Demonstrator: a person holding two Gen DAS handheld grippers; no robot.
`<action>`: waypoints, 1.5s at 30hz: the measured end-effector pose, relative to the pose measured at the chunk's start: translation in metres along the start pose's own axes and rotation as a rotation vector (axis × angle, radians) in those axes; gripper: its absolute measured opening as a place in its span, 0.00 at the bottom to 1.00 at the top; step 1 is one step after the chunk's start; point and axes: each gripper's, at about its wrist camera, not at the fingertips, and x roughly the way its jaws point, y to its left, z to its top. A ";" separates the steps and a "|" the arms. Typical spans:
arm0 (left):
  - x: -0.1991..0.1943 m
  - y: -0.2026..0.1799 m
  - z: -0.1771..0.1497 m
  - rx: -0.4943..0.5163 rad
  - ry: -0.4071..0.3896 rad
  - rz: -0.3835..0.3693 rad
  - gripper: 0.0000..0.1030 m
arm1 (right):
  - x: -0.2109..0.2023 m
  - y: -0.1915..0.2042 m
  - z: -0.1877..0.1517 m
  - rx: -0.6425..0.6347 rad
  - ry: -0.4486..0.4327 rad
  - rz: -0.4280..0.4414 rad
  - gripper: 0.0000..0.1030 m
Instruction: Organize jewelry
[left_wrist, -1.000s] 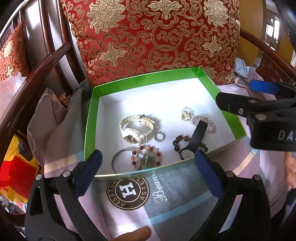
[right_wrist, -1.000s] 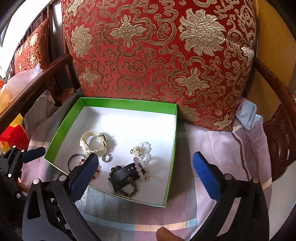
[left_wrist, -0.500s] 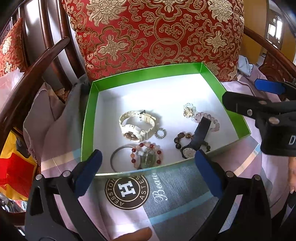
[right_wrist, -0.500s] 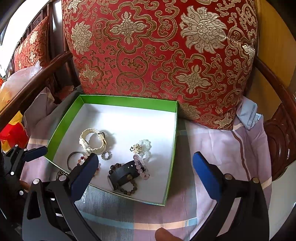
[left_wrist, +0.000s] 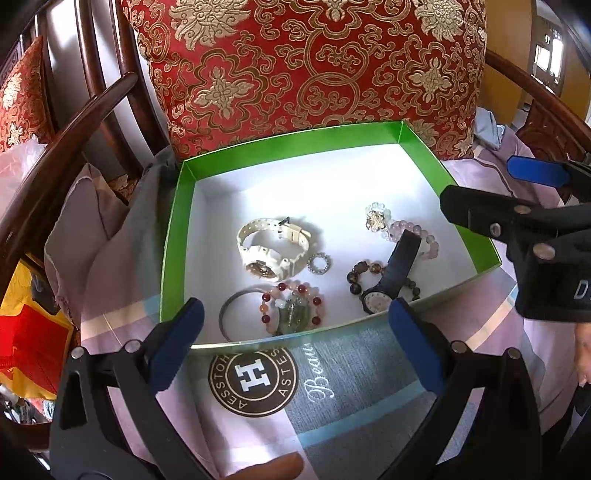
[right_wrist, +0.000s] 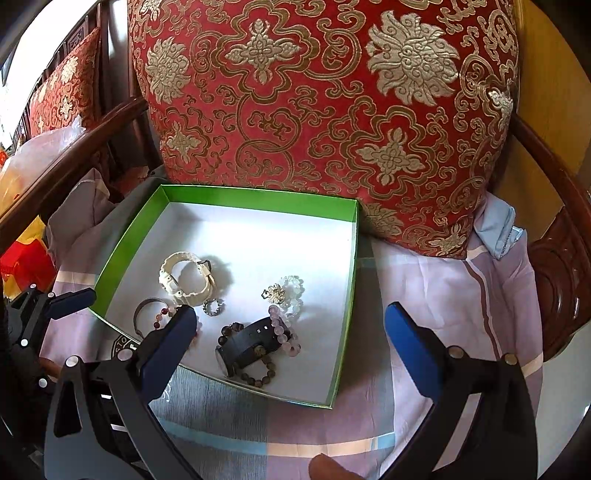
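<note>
A green-walled box (left_wrist: 173, 236) (right_wrist: 349, 251) with a white floor lies on a lilac cloth and holds jewelry. Inside are a cream watch (left_wrist: 269, 247) (right_wrist: 184, 277), a black watch (left_wrist: 391, 280) (right_wrist: 247, 343) lying over a brown bead bracelet (left_wrist: 356, 273), a pink bead bracelet (left_wrist: 417, 236) (right_wrist: 282, 332), a red and pink bead bracelet (left_wrist: 295, 306), a grey bangle (left_wrist: 231, 314) (right_wrist: 142, 314), a small sparkly ring (left_wrist: 318, 263) (right_wrist: 211, 307) and a gold flower piece (left_wrist: 376, 218) (right_wrist: 275, 293). My left gripper (left_wrist: 295, 339) hangs open just before the box's near wall. My right gripper (right_wrist: 291, 343) is open above the box's right part, holding nothing.
A large red and gold cushion (left_wrist: 314, 74) (right_wrist: 325, 110) stands right behind the box. Dark wooden chair arms (left_wrist: 74, 122) (right_wrist: 554, 177) flank the seat. A round logo (left_wrist: 253, 380) is printed on the cloth. A red and yellow bag (left_wrist: 29, 332) lies at the left.
Both cameras have drawn back and down a little, so the box sits lower in the views. The jewelry has not moved and both grippers stay open.
</note>
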 end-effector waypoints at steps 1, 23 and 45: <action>0.000 0.000 0.000 0.001 0.001 -0.001 0.98 | 0.000 0.000 0.000 -0.001 0.000 0.000 0.99; 0.003 -0.002 -0.001 0.018 0.013 -0.001 0.98 | 0.004 0.001 -0.001 -0.015 0.015 0.006 0.99; 0.007 -0.003 -0.001 0.018 0.025 -0.002 0.98 | 0.009 0.001 -0.002 -0.017 0.032 0.010 0.99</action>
